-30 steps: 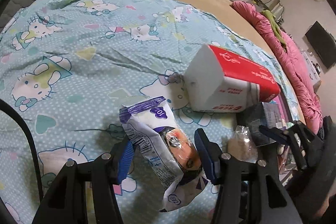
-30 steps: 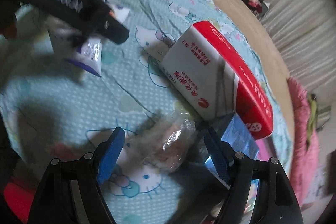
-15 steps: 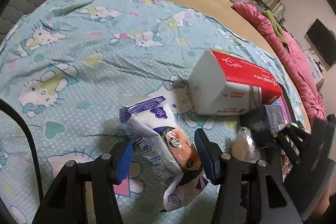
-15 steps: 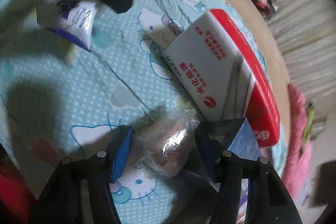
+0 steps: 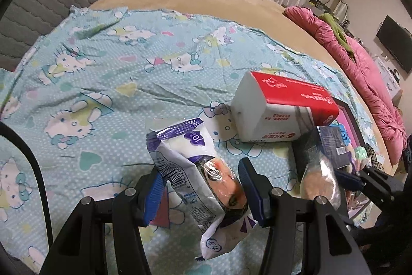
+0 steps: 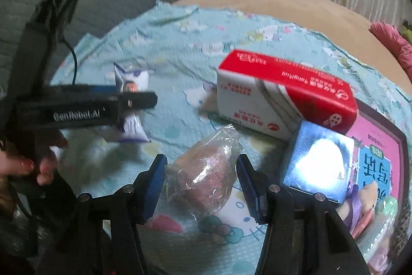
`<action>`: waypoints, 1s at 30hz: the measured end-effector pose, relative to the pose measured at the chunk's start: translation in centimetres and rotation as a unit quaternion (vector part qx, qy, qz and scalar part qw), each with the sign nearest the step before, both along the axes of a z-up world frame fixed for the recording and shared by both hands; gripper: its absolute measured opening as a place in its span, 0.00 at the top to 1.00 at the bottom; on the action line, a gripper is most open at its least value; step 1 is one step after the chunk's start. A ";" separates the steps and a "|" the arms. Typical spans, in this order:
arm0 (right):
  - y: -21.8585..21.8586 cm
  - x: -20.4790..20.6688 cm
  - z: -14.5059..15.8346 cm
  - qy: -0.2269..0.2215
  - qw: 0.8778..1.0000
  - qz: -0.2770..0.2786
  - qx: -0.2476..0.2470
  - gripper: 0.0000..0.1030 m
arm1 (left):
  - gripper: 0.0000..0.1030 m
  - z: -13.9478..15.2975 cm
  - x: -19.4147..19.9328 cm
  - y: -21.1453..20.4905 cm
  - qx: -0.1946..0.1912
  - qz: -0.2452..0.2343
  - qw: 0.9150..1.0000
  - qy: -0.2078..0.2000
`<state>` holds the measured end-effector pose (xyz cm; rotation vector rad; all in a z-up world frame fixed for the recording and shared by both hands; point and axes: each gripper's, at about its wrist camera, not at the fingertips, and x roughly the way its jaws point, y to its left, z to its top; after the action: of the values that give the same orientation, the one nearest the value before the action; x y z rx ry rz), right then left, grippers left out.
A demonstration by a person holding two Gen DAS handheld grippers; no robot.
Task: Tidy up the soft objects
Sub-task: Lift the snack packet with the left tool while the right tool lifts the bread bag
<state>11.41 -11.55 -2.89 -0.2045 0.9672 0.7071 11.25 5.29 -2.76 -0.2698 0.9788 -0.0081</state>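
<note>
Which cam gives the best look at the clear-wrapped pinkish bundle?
Right wrist. The clear-wrapped bundle sits centred between the right gripper fingers, whole and close, though slightly blurred. In the left wrist view the bundle is at the lower right edge, smaller and partly hidden behind the left gripper's own finger.

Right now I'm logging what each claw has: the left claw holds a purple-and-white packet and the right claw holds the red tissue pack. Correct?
Not quite. The right claw holds a clear-wrapped bun, shown by the right wrist view; the red tissue pack lies on the bedsheet. The left claw does hold the purple-and-white packet.
</note>
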 end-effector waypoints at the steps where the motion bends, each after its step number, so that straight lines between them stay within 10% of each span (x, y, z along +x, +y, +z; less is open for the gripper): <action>1: -0.1 -0.1 0.4 -0.003 1.000 -0.001 0.006 0.45 | 0.45 0.4 -0.2 -0.1 0.002 -0.001 1.000 -0.003; 30: -8.3 -3.8 10.5 -0.094 0.986 -0.080 0.110 0.45 | 0.45 9.3 -4.3 -6.7 0.060 -0.039 0.995 -0.065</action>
<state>7.66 -19.87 7.59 0.0010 0.7111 0.6283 6.93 -1.39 6.58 -0.1179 0.8567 -0.0381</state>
